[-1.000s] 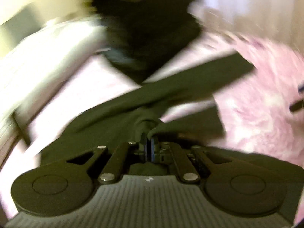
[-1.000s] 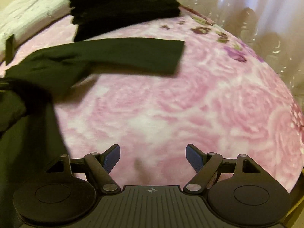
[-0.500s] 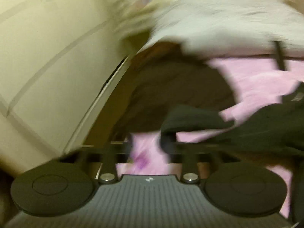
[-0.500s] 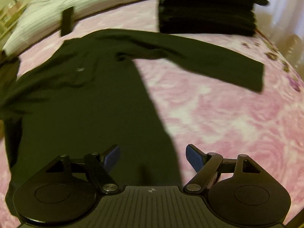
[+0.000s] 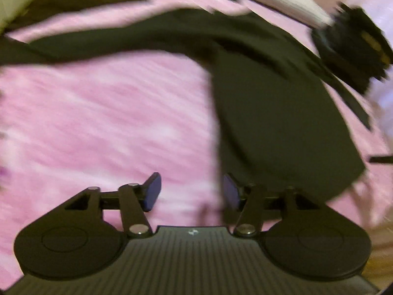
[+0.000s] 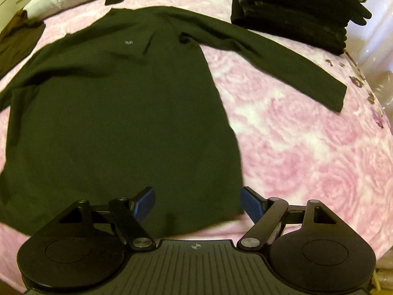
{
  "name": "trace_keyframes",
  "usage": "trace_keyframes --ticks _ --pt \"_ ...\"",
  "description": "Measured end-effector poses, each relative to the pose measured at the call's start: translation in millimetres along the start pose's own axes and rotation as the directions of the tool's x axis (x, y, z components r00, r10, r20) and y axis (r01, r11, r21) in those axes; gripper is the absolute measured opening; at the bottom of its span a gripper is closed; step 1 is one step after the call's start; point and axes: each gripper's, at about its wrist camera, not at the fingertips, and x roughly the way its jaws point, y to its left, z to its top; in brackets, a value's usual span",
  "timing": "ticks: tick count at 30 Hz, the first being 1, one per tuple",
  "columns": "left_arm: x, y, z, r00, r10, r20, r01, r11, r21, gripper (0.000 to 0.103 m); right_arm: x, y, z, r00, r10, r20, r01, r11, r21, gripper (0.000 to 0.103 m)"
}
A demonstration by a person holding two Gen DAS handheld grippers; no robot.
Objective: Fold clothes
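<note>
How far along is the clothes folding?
Done: a stack of folded dark clothes sits at the bed's far side. In hand: nothing; the left gripper and right gripper are open. Left: the dark shirt lies flat, sleeves out, unfolded.

Left black two-finger tool (image 5: pixel 191 193), lower centre of frame: blue-padded fingers (image 5: pixel 152 191) spread apart, nothing between them; view motion-blurred. Right black two-finger tool (image 6: pixel 197 205), lower centre: blue pads (image 6: pixel 250 205) spread wide, empty, sharp view.
</note>
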Motion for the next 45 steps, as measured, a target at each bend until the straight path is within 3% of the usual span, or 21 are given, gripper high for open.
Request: trace_keyframes --ticks 2,5,6,7,9,13,17,20,23,27,28,29,30,32,38,41,45 --pt "21 -11 -7 0.997 -0.05 -0.059 0.048 0.998 -0.031 0.057 11 -15 -7 0.999 0.016 -0.031 -0.017 1.0 -0.009 0.079" --pt "33 -15 -15 0.994 -0.063 -0.094 0.055 0.994 -0.089 0.049 25 -37 -17 0.995 0.052 -0.083 -0.054 0.998 -0.025 0.079" --pt "37 -17 -18 0.992 -0.068 -0.104 0.057 0.993 -0.107 0.039 30 -45 -19 0.993 0.068 -0.098 -0.072 0.997 -0.032 0.079" --pt "34 -16 -15 0.992 -0.064 -0.105 0.053 0.993 -0.107 0.022 34 -53 -21 0.991 0.082 -0.105 -0.086 0.996 -0.034 0.079" --pt "28 -14 -11 0.993 -0.057 -0.108 0.045 0.993 -0.107 0.004 42 -69 -24 0.987 0.115 -0.114 -0.118 0.993 -0.022 0.079" --pt "17 -12 -2 0.993 -0.042 -0.112 0.03 0.994 -0.108 0.002 58 -98 -23 0.96 0.273 -0.064 -0.265 0.959 0.102 0.078" --pt "2 -5 9 0.994 -0.017 -0.106 0.006 0.995 -0.104 0.002 71 -110 -18 0.927 0.375 -0.012 -0.366 0.911 0.191 0.077" --pt "-7 1 18 0.995 0.011 -0.103 -0.019 0.997 -0.074 0.002 78 -108 -13 0.891 0.453 -0.005 -0.44 0.868 0.229 0.063" --pt "-8 0 16 0.992 0.024 -0.121 -0.03 0.998 -0.051 0.002 85 -98 -8 0.841 0.541 -0.022 -0.515 0.811 0.279 0.062" --pt "-7 2 8 0.99 0.036 -0.137 -0.044 0.997 -0.059 0.002 89 -101 -4 0.844 0.537 0.0 -0.507 0.796 0.33 0.059" --pt "-6 3 6 0.988 0.039 -0.146 -0.048 0.997 -0.056 0.002 89 -103 -6 0.848 0.53 0.001 -0.495 0.792 0.356 0.045" --pt "-5 3 4 0.987 0.043 -0.155 -0.051 0.997 -0.052 0.002 89 -105 -8 0.853 0.522 0.001 -0.483 0.788 0.382 0.01" --pt "-6 2 3 0.986 0.041 -0.159 -0.049 0.998 -0.046 0.002 87 -108 -8 0.858 0.513 -0.004 -0.468 0.786 0.403 0.006" --pt "-18 -2 4 0.988 0.035 -0.152 -0.039 0.999 -0.027 0.002 76 -109 -6 0.873 0.487 -0.02 -0.439 0.803 0.404 0.005" --pt "-63 -14 -15 0.982 0.046 -0.183 -0.044 0.999 0.015 0.002 -7 -98 -3 0.896 0.436 -0.086 -0.409 0.885 0.224 0.004" --pt "-73 -16 -49 0.965 0.065 -0.253 -0.064 0.998 0.012 0.002 -35 -84 -30 0.907 0.38 -0.18 -0.355 0.921 0.159 0.004" --pt "-61 -14 -89 0.929 0.105 -0.355 -0.113 0.994 -0.002 0.003 -30 -78 -78 0.889 0.345 -0.3 -0.307 0.937 0.169 0.005"
